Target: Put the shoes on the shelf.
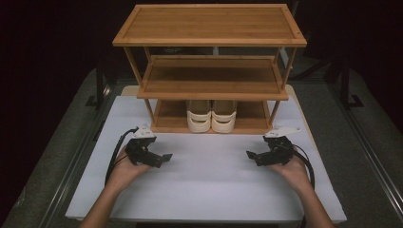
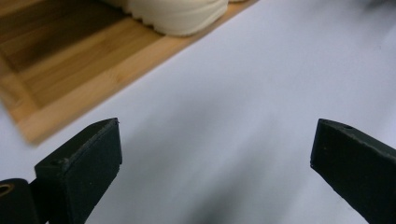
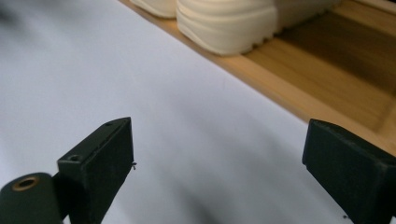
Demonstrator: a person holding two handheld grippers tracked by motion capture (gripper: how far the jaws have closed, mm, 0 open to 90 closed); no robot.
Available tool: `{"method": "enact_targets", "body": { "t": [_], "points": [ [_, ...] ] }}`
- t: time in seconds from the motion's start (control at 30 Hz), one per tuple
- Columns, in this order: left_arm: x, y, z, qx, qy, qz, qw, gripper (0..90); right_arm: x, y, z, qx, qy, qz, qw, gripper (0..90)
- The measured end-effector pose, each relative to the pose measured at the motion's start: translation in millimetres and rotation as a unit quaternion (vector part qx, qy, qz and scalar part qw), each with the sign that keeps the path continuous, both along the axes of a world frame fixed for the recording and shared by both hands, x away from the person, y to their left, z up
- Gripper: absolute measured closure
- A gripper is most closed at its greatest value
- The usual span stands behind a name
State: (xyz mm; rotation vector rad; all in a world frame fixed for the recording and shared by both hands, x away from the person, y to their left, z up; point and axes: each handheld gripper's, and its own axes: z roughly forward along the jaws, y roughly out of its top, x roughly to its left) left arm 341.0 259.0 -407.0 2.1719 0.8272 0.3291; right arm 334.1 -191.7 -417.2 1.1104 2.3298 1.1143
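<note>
A three-tier bamboo shoe rack (image 1: 209, 76) stands at the back of the white table (image 1: 209, 190). A pair of cream shoes (image 1: 211, 118) sits side by side on its bottom shelf, toes toward me. My left gripper (image 1: 161, 159) rests low over the table at the left, jaws wide apart and empty. My right gripper (image 1: 253, 156) mirrors it at the right, open and empty too. In the left gripper view a cream shoe (image 2: 180, 16) and the shelf edge (image 2: 93, 88) lie ahead. The right gripper view shows a cream shoe (image 3: 229, 25) on the shelf (image 3: 322, 88).
The rack's top shelf (image 1: 209, 23) and middle shelf (image 1: 211, 76) hold nothing. Dark floor with metal rails (image 1: 71, 171) flanks the table on both sides. A broad bare stretch of white table lies between the two grippers.
</note>
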Motion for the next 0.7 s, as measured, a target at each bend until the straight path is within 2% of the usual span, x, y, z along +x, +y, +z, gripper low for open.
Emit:
{"method": "enact_targets", "body": {
  "t": [0.07, 0.1, 0.17, 0.33, 0.53, 0.7],
  "points": [
    [-8.4, 7.7, -1.0, 0.001, -0.002, 0.002, 1.0000, 1.7, -9.2, -6.2, -0.7, 0.005, -0.013, -0.007, 0.9999, 8.2],
    [-12.0, 11.9, -1.4, 0.004, -0.004, 0.004, 1.0000, 1.7, -12.8, -9.0, -1.0, 0.003, -0.008, -0.008, 0.9999, 8.2],
    [-19.4, 20.4, -2.4, 0.006, -0.007, 0.011, 0.9999, 1.7, -21.8, -14.9, -2.6, 0.005, -0.014, -0.014, 0.9998, 8.2],
    [-39.1, 40.5, -9.4, 0.010, -0.003, 0.027, 0.9996, 1.7, -43.4, -33.4, -8.7, 0.003, -0.014, -0.031, 0.9994, 8.2],
    [-60.3, 62.8, -21.3, 0.023, 0.011, 0.047, 0.9986, 0.0, -66.7, -56.9, -18.7, -0.018, 0.006, -0.057, 0.9982, 4.4],
    [-72.0, 74.9, -29.5, 0.027, 0.012, 0.057, 0.9979, 0.0, -78.8, -69.4, -26.9, -0.034, 0.017, -0.072, 0.9966, 3.6]
  ]
}}
